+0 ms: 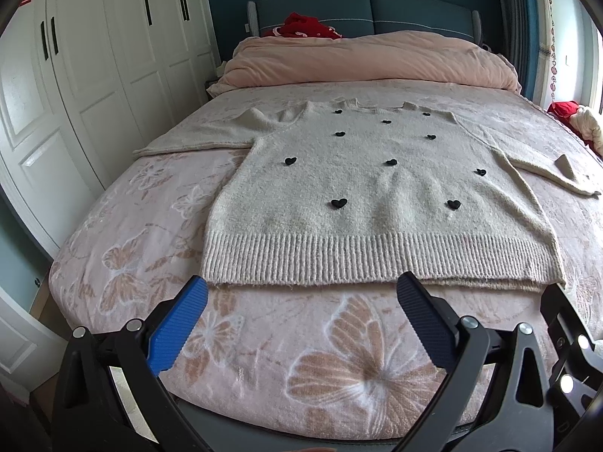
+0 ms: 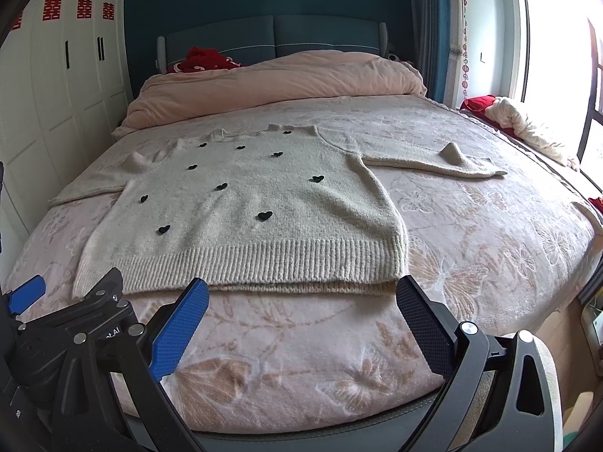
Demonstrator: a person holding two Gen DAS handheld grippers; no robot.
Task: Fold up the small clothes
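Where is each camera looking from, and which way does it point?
Left wrist view: sits on the left gripper near the foot of the bed, looking toward the headboard across the hem of the sweater; both its open fingers show, plus part of the right gripper at the right edge.
Right wrist view: sits on the right gripper, further right, facing the same way; its open fingers show, and the left gripper at the left edge.
Both share the sweater, the pink duvet and the wardrobe.

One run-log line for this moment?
stage: before first fold | sweater: flat on bed, sleeves spread | left claw: open, short of hem | right claw: open, short of hem
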